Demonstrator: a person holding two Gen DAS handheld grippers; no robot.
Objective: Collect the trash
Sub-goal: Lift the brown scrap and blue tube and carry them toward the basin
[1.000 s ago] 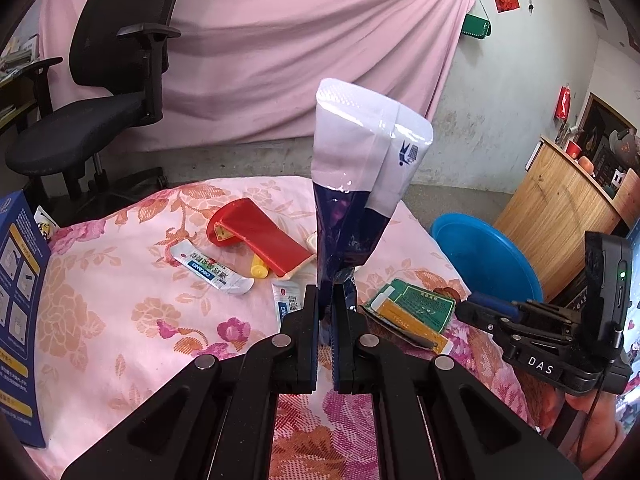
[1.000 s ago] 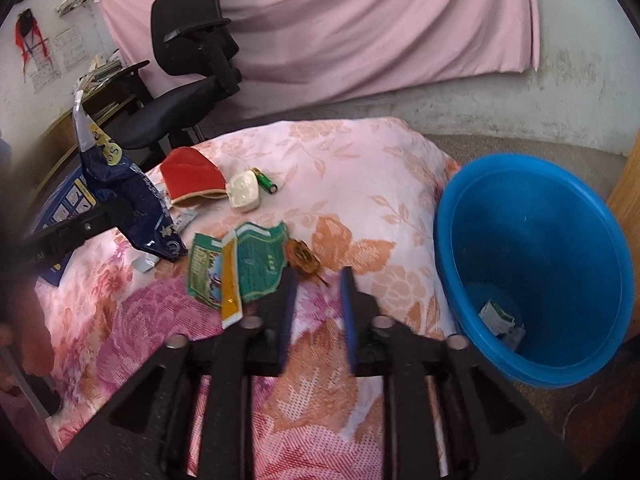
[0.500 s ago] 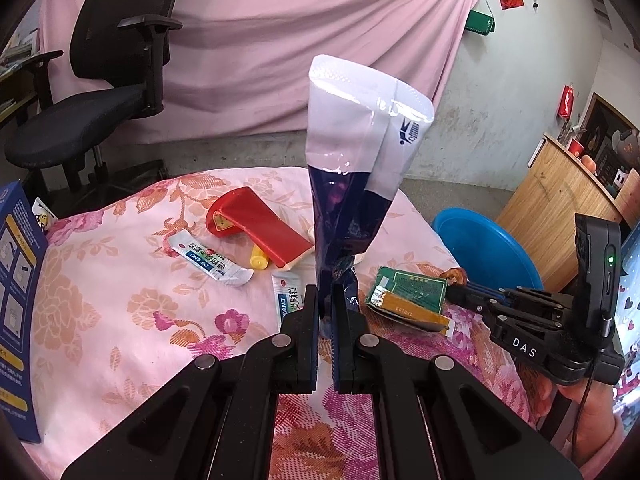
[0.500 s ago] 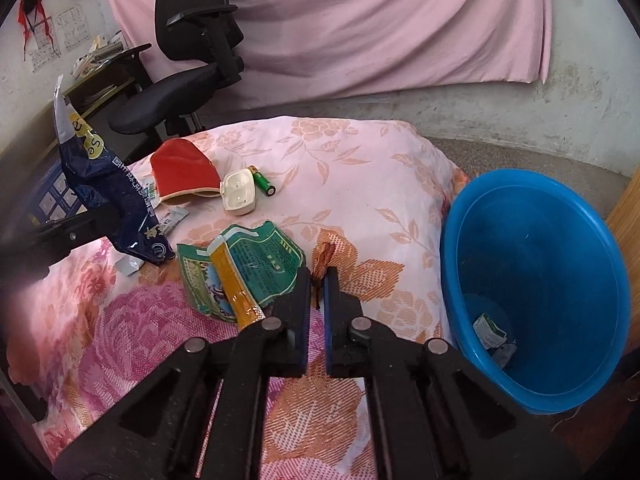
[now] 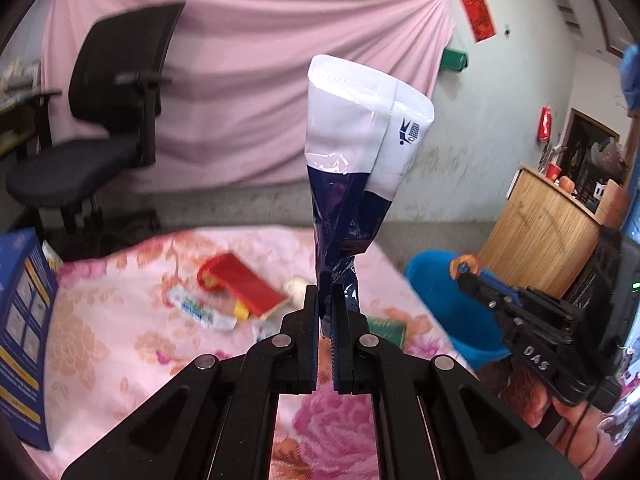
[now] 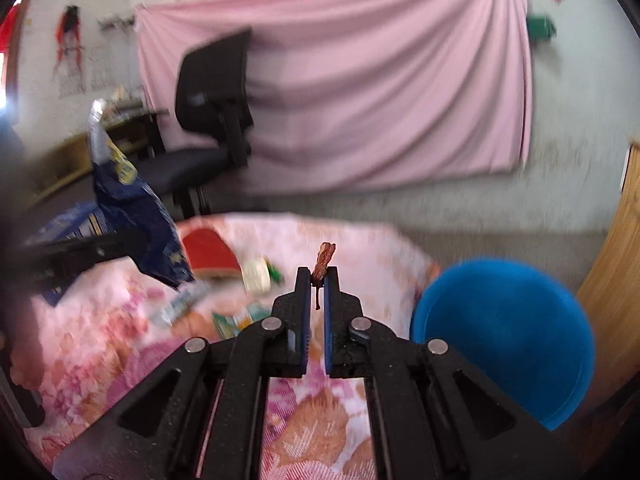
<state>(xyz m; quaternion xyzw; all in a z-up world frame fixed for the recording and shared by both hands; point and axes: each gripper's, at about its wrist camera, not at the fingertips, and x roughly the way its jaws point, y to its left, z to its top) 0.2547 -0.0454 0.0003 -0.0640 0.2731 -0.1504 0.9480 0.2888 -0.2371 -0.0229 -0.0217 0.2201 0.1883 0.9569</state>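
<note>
Two tools loaded, both off the bed. Right tool (image 6: 317, 280) pinched nearly closed on small brown crumpled scrap (image 6: 325, 261); scrap stands up out of the tips, long axis roughly vertical, thin tail hanging down in the narrow gap. Left tool (image 5: 326, 300) clamped on lower end of tall navy-and-white glossy snack bag (image 5: 356, 168); bag upright, white sealed end on top, long axis near vertical.

Key relation: round blue plastic bucket (image 6: 504, 336) sits to the right of and below right tool, beside edge of pink floral-quilted bed (image 6: 120, 344). Open mouth faces up and toward that tool. In left wrist view, scrap-carrying tool shows at right, tip already in front of bucket rim. Right tool judged clearly nearer to bucket; left tool farther, over middle of bed, bucket off to its right.

Judgement: short swing right and down should put scrap over the opening. Bag needs longer crossing, and its height could catch the rim unless tipped.

Remaining on bed: flat red packet (image 5: 240, 284), white wrapper (image 5: 200, 310), green packet (image 5: 386, 330). Blur softens detail.
</note>
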